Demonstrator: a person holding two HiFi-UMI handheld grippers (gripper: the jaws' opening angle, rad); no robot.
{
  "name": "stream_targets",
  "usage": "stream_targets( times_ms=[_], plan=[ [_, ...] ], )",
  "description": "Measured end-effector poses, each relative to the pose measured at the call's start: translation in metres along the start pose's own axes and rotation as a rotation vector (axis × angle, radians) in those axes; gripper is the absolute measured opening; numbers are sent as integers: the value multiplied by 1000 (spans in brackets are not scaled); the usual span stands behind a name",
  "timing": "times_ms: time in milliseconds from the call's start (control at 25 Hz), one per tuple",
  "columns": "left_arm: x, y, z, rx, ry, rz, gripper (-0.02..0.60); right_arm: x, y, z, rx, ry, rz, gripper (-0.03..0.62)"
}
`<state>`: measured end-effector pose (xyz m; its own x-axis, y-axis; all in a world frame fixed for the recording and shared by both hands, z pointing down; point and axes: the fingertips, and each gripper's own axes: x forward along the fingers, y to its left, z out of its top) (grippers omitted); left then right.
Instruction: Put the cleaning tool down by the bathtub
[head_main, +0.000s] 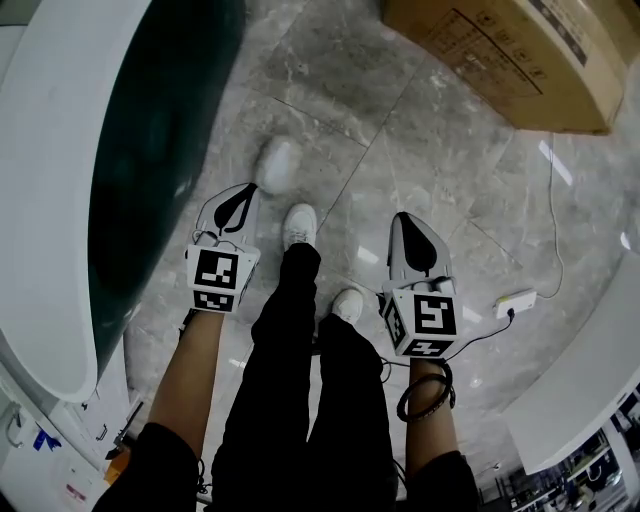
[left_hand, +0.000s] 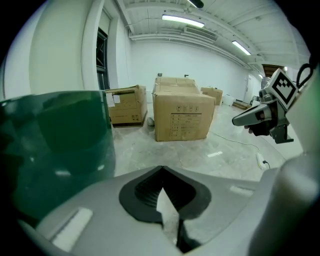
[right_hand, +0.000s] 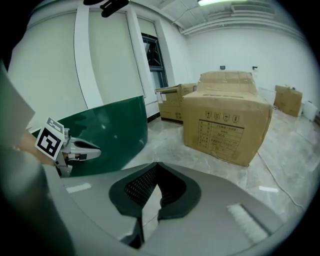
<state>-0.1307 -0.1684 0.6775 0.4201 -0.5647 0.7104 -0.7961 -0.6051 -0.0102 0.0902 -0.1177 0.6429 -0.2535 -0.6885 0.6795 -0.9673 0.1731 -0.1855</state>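
Observation:
A whitish rounded object (head_main: 278, 165), blurred, lies on the marble floor close beside the bathtub (head_main: 45, 210), which has a white rim and a dark green inside. My left gripper (head_main: 243, 197) hangs just short of that object, its jaws shut and holding nothing. In the left gripper view the left gripper (left_hand: 161, 171) has its tips meeting, with the green tub wall (left_hand: 55, 140) at left. My right gripper (head_main: 405, 222) is further right over the floor, also shut and empty. Its tips meet in the right gripper view (right_hand: 156, 166), which also shows the left gripper (right_hand: 75, 148) against the tub (right_hand: 112, 127).
The person's black-trousered legs and white shoes (head_main: 299, 224) stand between the grippers. A large cardboard box (head_main: 520, 50) sits ahead right, seen with others behind it (left_hand: 182, 115). A white power strip (head_main: 517, 300) with a cable lies on the floor at right. A white curved surface (head_main: 575, 395) is at lower right.

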Motion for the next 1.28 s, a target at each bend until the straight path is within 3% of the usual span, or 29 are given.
stream_targets(
  times_ms=[320,1080,1280],
  plan=[
    [-66,-15,67,22,-27,-8,0,-67,20,73,-9,-68,3,23],
    [-232,-39,221,1,-235,65,0,-226,59,219,-21,-302,-3,21],
    [-278,-56,247,13,-262,74,0,-275,67,245,-9,-346,4,21]
  ],
)
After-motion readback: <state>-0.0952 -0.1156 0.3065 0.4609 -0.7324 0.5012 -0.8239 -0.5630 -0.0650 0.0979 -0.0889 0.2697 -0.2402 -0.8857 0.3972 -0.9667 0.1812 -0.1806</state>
